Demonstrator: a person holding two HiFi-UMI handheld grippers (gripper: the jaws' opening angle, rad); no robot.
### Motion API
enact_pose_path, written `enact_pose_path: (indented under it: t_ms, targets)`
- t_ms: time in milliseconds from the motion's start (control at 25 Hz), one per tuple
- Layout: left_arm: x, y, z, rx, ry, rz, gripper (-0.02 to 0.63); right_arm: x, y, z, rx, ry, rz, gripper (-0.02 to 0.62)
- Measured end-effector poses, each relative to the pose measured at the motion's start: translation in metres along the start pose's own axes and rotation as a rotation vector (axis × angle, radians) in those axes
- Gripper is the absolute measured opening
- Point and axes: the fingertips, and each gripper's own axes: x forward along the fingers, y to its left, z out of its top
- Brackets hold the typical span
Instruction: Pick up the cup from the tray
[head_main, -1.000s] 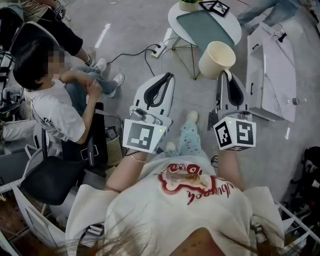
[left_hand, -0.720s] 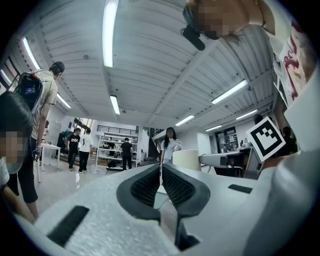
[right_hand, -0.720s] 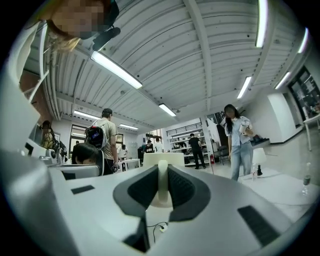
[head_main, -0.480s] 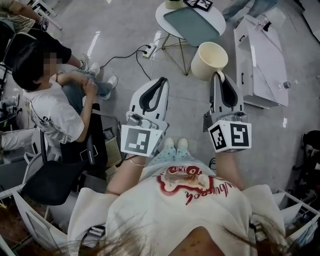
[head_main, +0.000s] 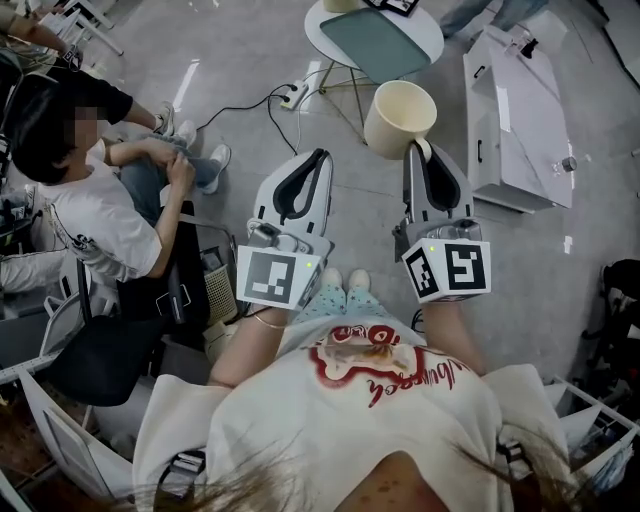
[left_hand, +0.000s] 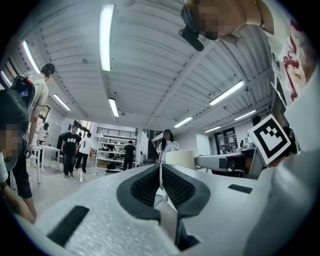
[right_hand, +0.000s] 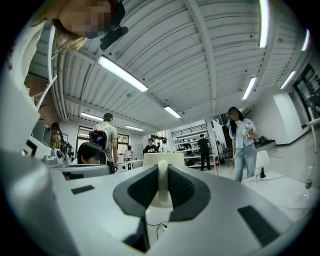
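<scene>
Looking down in the head view, the right gripper (head_main: 421, 150) pinched the handle of the cream cup (head_main: 399, 117). The cup's body hung just beyond the fingertips, above the floor, its open mouth turned up toward the camera. The left gripper (head_main: 320, 157) had its fingers pressed together with nothing between them, and the cup was off to their right without touching them. Farther past both pairs of fingertips stood a round white table (head_main: 436, 38) bearing a teal tray (head_main: 375, 42), well apart from the cup. A power strip (head_main: 293, 97) lay on the floor beyond the left fingertips. A white case (head_main: 515, 110) lay to the right of the right fingers, and a seated person (head_main: 90, 200) was well to the left of the left fingers.

In the left gripper view, the dark pads (left_hand: 142, 186) of the left gripper (left_hand: 160, 169) met along a thin line and held nothing. The cup (left_hand: 182, 159) showed just beyond the tips and to their right.

In the right gripper view, the pads (right_hand: 137, 189) of the right gripper (right_hand: 161, 170) were clamped on the pale handle running up between them. The body of the cup (right_hand: 162, 158) sat directly past the fingertips.
</scene>
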Motion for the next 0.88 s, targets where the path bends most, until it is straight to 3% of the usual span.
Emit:
enact_pose_path:
  t_ms: [880]
  targets:
    - [0.012,-0.016,0.003,-0.002,-0.019,0.012,0.028,-0.003,-0.015,-0.003,-0.005,0.017,0.023,0.052]
